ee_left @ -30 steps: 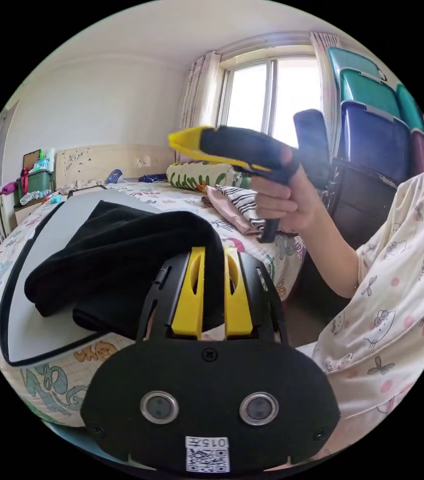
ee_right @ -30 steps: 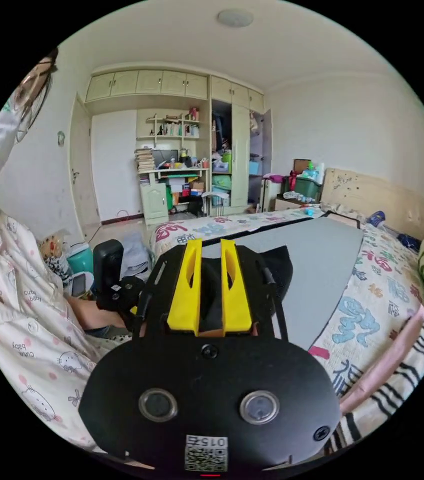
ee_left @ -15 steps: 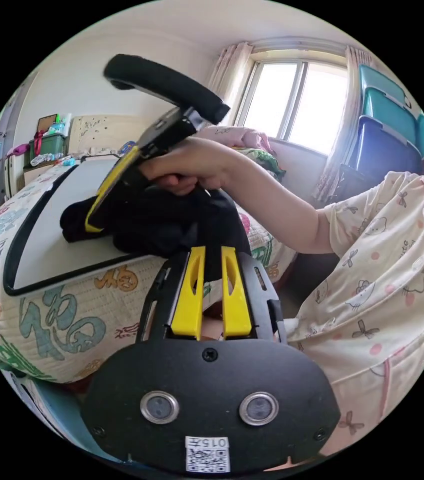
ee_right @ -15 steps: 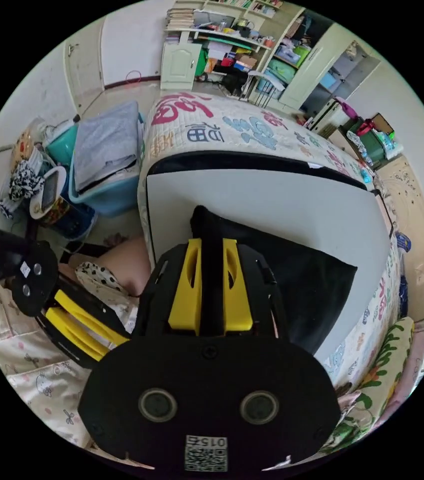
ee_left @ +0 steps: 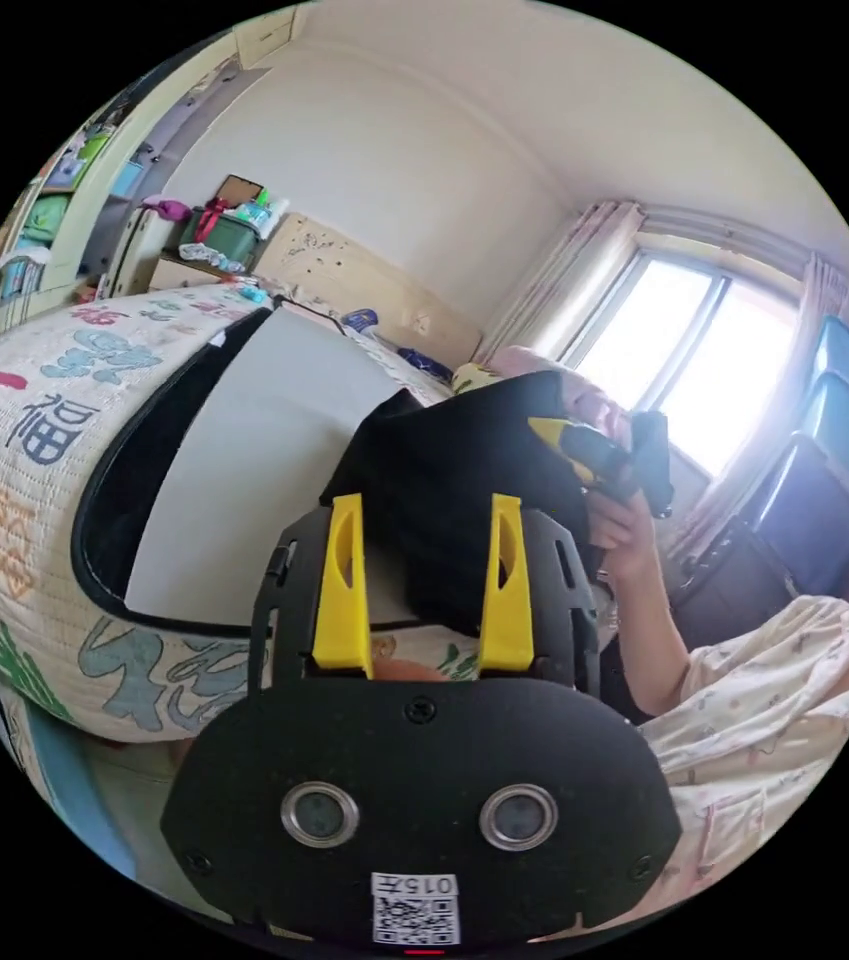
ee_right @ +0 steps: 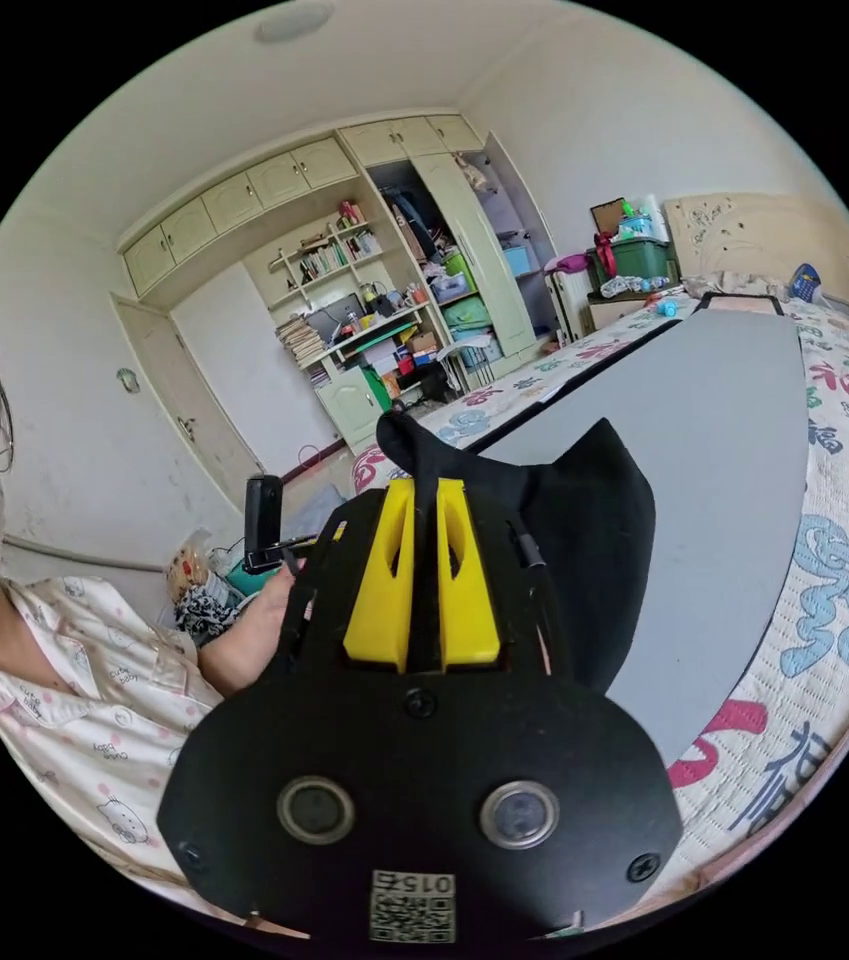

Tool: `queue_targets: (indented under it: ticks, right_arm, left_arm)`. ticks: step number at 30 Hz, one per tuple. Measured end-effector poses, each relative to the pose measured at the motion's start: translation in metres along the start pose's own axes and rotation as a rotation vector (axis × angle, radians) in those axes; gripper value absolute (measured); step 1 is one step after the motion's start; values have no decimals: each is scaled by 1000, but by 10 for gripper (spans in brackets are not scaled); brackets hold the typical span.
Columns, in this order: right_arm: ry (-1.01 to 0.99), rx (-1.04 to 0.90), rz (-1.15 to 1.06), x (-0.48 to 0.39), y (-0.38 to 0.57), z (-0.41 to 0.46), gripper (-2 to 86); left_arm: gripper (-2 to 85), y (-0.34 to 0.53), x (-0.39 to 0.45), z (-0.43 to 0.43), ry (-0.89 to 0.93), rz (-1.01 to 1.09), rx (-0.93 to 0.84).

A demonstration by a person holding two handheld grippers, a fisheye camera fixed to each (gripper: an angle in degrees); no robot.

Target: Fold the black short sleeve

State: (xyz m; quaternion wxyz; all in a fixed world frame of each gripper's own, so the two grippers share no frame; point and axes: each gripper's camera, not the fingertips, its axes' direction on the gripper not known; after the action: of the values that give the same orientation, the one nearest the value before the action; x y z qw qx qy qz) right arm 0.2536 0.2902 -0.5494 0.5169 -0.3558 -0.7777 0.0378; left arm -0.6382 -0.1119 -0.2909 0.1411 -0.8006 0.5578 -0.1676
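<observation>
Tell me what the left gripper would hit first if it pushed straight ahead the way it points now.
Most likely the black short sleeve: it hangs just past the open left gripper, with the grey mat beside it. Depth is hard to judge.

The left gripper (ee_left: 422, 585) has its jaws spread wide, gripping nothing. The right gripper (ee_right: 422, 580), jaws pinched together on black cloth (ee_right: 584, 540), points toward 12 o'clock; a hand (ee_left: 624, 535) holds it at 2 o'clock in the left gripper view.

A bed (ee_left: 34, 520) with a cream quilted cover printed in coloured characters carries a grey mat (ee_right: 714, 420) with a black border. On the mat's near end lies the black short sleeve (ee_right: 584, 540), bunched and partly lifted. Beyond the mat, towards the wooden headboard (ee_right: 774, 235), small items lie on the cover, too small to identify.
</observation>
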Motion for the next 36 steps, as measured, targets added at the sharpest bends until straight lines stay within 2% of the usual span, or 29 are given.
queue_targets:
  ticks: [4,6,9,13,17,20,26,28,30,33,36]
  right_arm:
    - [28,33,20,-12,-9,-18,39]
    - [47,60,30,-23,-17,-32,39]
    - [80,95,34,-41,-28,-50,39]
    - [122,127,41,-63,-38,-69,39]
    - [118,123,63,-83,-40,-73,38]
    - [99,133,83,-95,-42,-68,37]
    - [156,180,95,-139,-61,-70,24]
    - [244,284,88,-160,-64,-95,19]
    - [325,425,63,-189,-69,-145,14]
    - [455,493,71,-218,-76,-199,9]
    - [353,560,12,-248,-72,-243,7]
  left_arm:
    - [102,25,-33,11,57,-120,32]
    - [50,43,-56,15,46,-187,25]
    - [15,67,-68,8,29,-182,30]
    - [23,100,-80,-10,-10,-181,36]
    - [93,149,-103,-32,-13,-225,24]
    - [110,175,-107,-38,6,-216,29]
    - [30,202,-117,-34,-4,-209,-13]
    - [20,206,-107,-52,-34,-158,27]
    - [13,203,-87,-102,-87,-90,155]
    - [8,190,-68,-187,-111,-32,350]
    - [5,184,-41,-279,-140,68,529]
